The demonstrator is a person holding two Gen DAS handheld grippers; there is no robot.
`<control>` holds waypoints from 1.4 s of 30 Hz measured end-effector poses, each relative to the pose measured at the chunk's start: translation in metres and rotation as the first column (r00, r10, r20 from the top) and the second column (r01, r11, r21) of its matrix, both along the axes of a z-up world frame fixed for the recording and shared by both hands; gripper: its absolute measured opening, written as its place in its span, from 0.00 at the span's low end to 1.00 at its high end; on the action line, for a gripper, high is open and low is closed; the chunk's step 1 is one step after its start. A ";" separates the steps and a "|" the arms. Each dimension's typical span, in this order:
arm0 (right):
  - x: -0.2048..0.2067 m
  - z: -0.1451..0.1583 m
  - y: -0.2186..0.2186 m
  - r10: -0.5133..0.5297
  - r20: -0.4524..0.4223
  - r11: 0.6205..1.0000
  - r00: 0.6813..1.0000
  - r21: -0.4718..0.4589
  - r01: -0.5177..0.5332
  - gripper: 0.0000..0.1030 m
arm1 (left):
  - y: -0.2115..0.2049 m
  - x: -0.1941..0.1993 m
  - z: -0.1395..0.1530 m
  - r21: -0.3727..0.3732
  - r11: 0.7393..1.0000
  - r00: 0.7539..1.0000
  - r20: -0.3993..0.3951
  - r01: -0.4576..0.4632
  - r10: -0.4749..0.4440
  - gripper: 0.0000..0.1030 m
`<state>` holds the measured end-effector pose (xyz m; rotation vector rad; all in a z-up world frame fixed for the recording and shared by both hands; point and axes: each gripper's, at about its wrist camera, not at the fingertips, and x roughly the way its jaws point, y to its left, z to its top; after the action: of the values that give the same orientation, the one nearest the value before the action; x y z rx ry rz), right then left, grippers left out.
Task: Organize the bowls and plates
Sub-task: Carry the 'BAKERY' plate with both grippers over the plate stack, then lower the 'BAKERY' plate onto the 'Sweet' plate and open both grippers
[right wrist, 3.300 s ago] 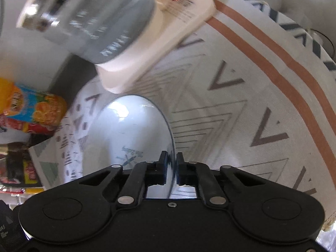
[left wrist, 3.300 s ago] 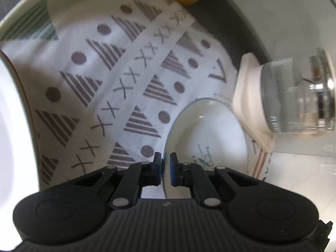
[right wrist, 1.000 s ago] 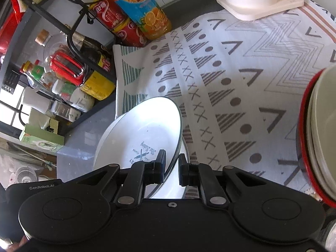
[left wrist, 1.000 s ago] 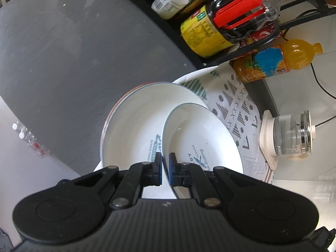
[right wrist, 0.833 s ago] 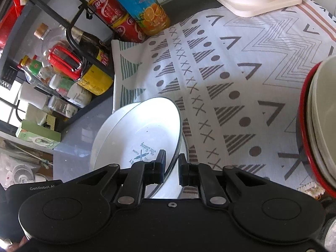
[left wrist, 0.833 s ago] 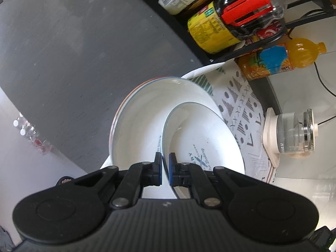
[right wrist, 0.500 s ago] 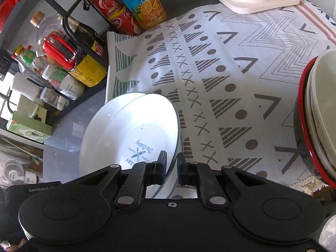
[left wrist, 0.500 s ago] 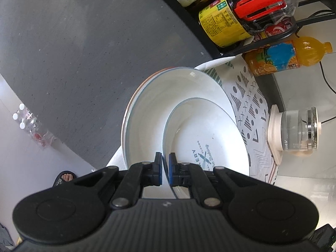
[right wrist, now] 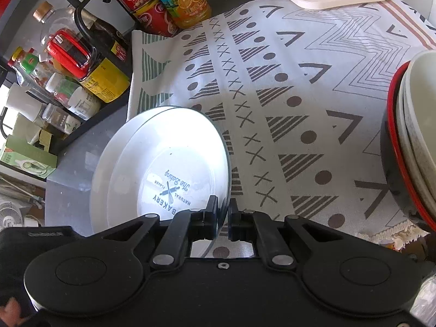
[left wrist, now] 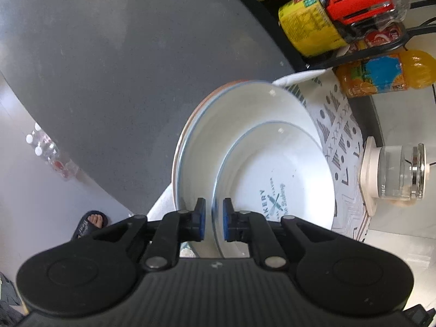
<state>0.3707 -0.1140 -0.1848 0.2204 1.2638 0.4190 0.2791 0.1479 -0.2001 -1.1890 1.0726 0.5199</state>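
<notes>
Fingers of left gripper [left wrist: 212, 219] opening, blue pads parted off rim of bakery plate [left wrist: 275, 179], rim between them. Right gripper [right wrist: 223, 219] clamped on same plate's opposite rim. Plate sits atop larger plate [left wrist: 226, 125] at edge of patterned cloth [right wrist: 286, 87].

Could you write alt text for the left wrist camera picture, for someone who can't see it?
The left gripper straddles the rim of a white plate printed "Bakery", its fingers opening; the plate sits on a larger white plate at the edge of a patterned cloth. A juice bottle and glass kettle stand behind.
</notes>
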 end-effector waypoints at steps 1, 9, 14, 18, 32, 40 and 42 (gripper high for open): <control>0.000 0.000 0.000 -0.001 -0.003 1.000 1.000 0.000 0.001 0.07 | 0.001 0.000 0.003 0.004 1.000 1.000 -0.008 -0.007 0.008 0.18; 0.002 -0.002 0.002 0.001 -0.011 1.000 1.000 -0.009 -0.001 0.07 | 0.009 -0.005 0.029 0.097 0.995 0.999 -0.013 -0.035 0.037 0.49; -0.003 0.001 0.004 0.013 -0.011 1.000 1.000 -0.026 -0.013 0.08 | 0.011 -0.008 0.019 0.106 0.994 0.999 -0.034 -0.038 0.042 0.51; -0.007 0.004 0.009 0.041 0.003 0.998 0.999 -0.056 -0.041 0.08 | 0.006 -0.008 0.002 0.071 0.997 0.998 -0.049 -0.025 0.029 0.51; -0.001 -0.001 0.011 0.026 -0.031 0.998 0.999 -0.055 -0.028 0.10 | 0.001 -0.008 -0.013 0.088 0.996 0.998 -0.059 0.003 0.003 0.50; 0.005 -0.005 0.013 0.030 -0.039 0.999 0.999 -0.043 -0.032 0.12 | 0.004 -0.012 -0.014 0.086 0.996 0.999 -0.044 -0.025 0.029 0.48; 0.006 -0.007 0.013 0.026 -0.052 0.999 0.998 -0.035 -0.028 0.12 | 0.004 -0.009 -0.014 0.090 0.996 0.999 -0.041 -0.030 0.034 0.46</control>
<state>0.3767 -0.1008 -0.1915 0.1855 1.3254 0.4161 0.2697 0.1522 -0.2143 -1.1225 1.0576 0.6143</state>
